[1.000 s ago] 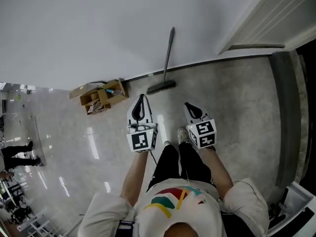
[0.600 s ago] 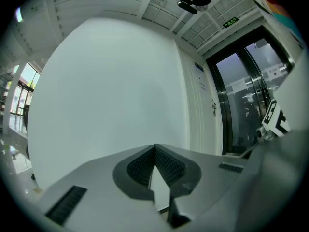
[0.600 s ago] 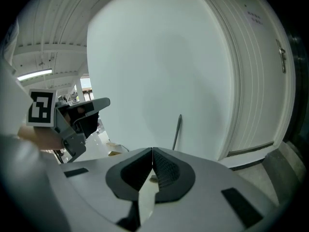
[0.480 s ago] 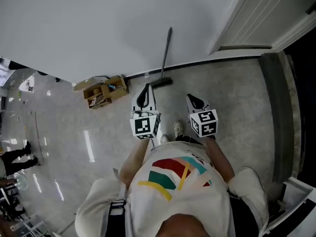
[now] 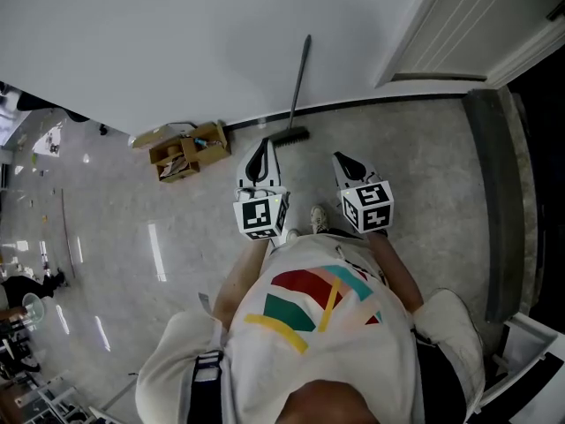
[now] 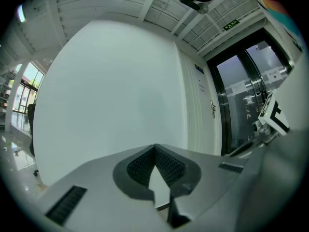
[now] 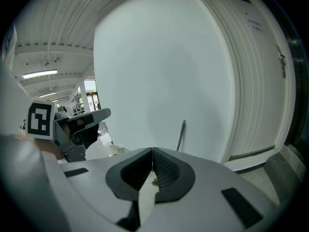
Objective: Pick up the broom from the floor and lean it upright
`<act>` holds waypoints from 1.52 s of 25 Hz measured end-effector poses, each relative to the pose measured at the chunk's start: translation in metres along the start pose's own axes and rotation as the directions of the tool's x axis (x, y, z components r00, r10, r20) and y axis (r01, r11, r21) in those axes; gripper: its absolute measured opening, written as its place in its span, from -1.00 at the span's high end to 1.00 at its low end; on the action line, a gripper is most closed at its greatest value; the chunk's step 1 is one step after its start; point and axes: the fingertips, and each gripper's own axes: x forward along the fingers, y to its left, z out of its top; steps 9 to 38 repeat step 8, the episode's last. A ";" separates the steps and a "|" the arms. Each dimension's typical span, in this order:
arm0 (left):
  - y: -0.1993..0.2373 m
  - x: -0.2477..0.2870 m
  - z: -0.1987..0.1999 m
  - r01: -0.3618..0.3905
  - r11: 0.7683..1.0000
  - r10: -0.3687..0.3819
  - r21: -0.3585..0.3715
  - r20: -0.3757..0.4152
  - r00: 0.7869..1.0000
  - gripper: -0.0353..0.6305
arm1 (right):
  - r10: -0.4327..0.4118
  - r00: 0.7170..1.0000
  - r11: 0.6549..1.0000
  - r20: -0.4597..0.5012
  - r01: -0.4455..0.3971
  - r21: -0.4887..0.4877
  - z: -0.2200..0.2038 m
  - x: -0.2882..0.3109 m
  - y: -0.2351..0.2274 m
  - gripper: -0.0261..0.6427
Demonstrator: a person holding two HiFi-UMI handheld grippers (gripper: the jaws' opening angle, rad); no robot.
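**Broom stands against the wall, both grippers shut and empty**

Head view: the broom [image 5: 298,91] leans on the white wall [image 5: 177,42]. Its head rests on the floor at the wall's foot, and its handle runs up the frame, tilting slightly right toward the top. The left gripper [image 5: 259,148] and the right gripper [image 5: 342,159] sit side by side lower in the frame, both pointing up toward the wall. The broom head lies above and between their tips, nearer the left one and apart from both. An open cardboard box [image 5: 185,153] lies to the left of the broom, against the same wall.

Left gripper view: the jaws meet at their tips with nothing between them. Ahead there is only bare wall and a door [image 6: 203,105] to the right, and the broom does not show.

Right gripper view: these jaws are also pressed together and empty. The broom handle rises just above and right of the tips, upright against the wall. The left gripper shows at the left edge.

As things lie, the task looks done. Any regrasp would reach forward to the upright handle, and the left hand has the shorter way.
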 end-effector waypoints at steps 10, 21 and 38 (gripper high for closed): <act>0.001 -0.007 -0.001 -0.026 1.000 0.026 0.003 -0.003 1.000 0.76 | 0.025 1.000 1.000 0.014 -0.025 -0.004 0.001 0.001 0.003 0.88; 0.001 -0.007 -0.001 -0.026 1.000 0.026 0.003 -0.003 1.000 0.76 | 0.025 1.000 1.000 0.014 -0.025 -0.004 0.001 0.001 0.003 0.88; 0.001 -0.007 -0.001 -0.026 1.000 0.026 0.003 -0.003 1.000 0.76 | 0.025 1.000 1.000 0.014 -0.025 -0.004 0.001 0.001 0.003 0.88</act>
